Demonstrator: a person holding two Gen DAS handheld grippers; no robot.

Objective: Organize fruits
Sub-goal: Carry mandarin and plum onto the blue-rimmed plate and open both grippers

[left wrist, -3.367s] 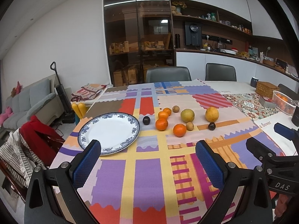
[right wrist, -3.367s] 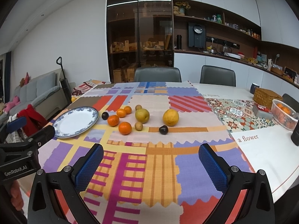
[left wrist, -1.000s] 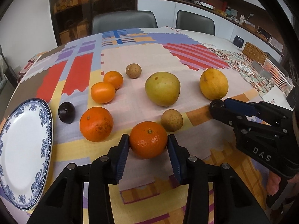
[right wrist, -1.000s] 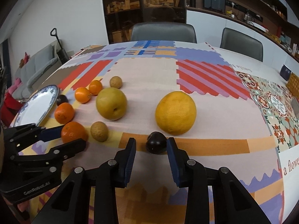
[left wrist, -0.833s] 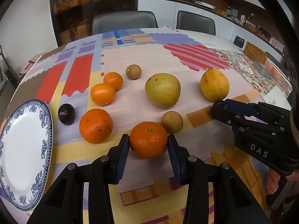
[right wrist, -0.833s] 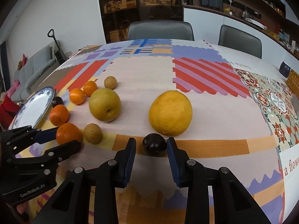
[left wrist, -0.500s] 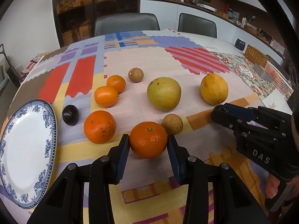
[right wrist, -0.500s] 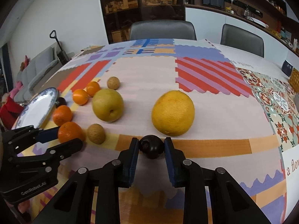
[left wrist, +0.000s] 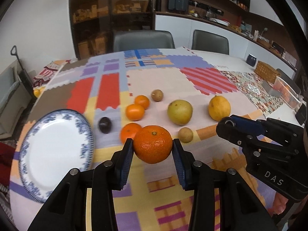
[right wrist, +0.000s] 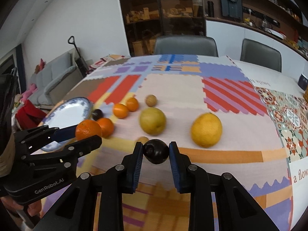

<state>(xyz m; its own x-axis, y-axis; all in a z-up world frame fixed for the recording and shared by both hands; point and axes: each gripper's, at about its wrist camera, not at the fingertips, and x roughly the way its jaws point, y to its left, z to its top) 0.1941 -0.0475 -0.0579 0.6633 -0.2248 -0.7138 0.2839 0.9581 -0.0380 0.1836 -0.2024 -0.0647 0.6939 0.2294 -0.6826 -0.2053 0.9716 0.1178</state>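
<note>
My left gripper (left wrist: 153, 152) is shut on an orange (left wrist: 152, 144) and holds it above the patchwork cloth. My right gripper (right wrist: 155, 153) is shut on a dark plum (right wrist: 155, 151), lifted off the cloth. A blue-rimmed white plate (left wrist: 53, 150) lies at the left; it also shows in the right wrist view (right wrist: 65, 115). On the cloth lie another orange (left wrist: 129, 132), two small oranges (left wrist: 135, 112), a second dark plum (left wrist: 105, 124), a yellow-green pear (left wrist: 179, 112), a large yellow citrus (left wrist: 219, 107) and two small brown fruits (left wrist: 185, 134).
The table edge runs close behind the plate on the left, with a sofa (right wrist: 55, 82) beyond. Two grey chairs (left wrist: 143, 39) stand at the far side. A wicker box (left wrist: 266, 71) and a white basket (left wrist: 286, 92) sit at the right.
Both grippers have risen off the cloth, the left with the orange, the right with the plum. Earlier both were open and further back.
</note>
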